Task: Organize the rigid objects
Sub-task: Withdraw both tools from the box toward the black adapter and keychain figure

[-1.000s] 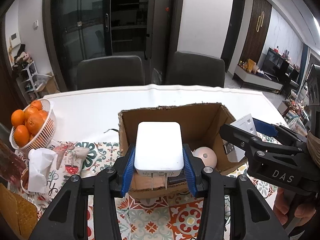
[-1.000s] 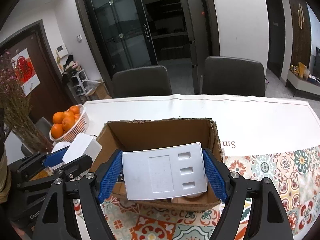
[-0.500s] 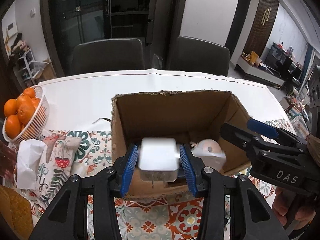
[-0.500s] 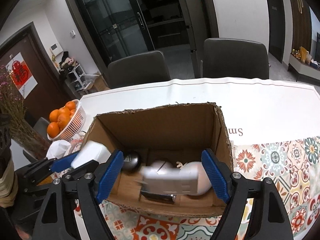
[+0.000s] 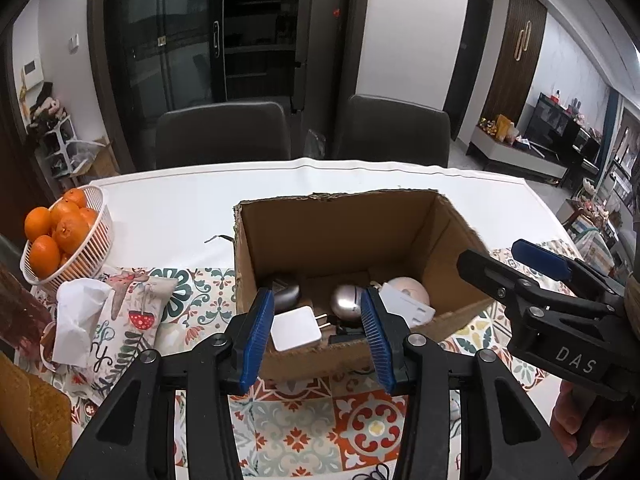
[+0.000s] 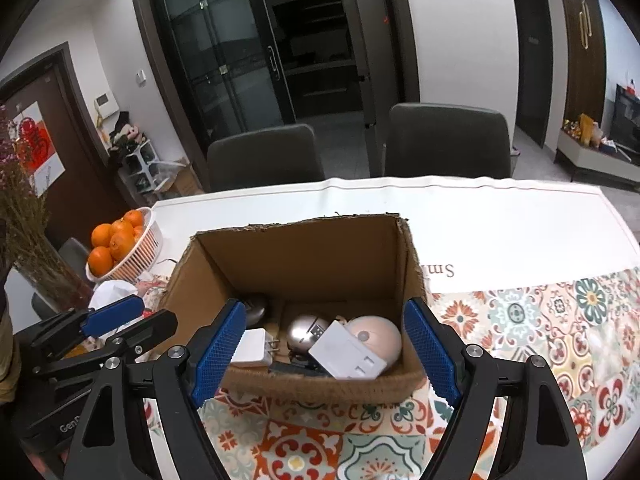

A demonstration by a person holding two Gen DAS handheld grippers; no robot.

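An open cardboard box (image 5: 340, 236) (image 6: 304, 256) stands on the table. Inside lie a white plug adapter (image 5: 295, 328) (image 6: 250, 347), a white socket plate (image 6: 347, 354) (image 5: 406, 307), a pink round object (image 6: 380, 334) (image 5: 408, 289), a silver ball (image 5: 346, 302) (image 6: 304, 330) and a dark grey rounded object (image 5: 285, 294). My left gripper (image 5: 318, 334) is open and empty at the box's near wall. My right gripper (image 6: 320, 354) is open and empty over the same wall; it also shows at the right of the left wrist view (image 5: 516, 258).
A white basket of oranges (image 5: 60, 236) (image 6: 120, 246) stands at the left. A tissue pouch with white tissue (image 5: 100, 320) lies beside it. Patterned mats (image 6: 540, 320) cover the near table. Two dark chairs (image 5: 224, 136) stand behind the table. Dried flowers (image 6: 24, 232) stand far left.
Both grippers opened. The white adapter dropped from my left gripper into the box, and the white socket plate dropped from my right gripper into the box.
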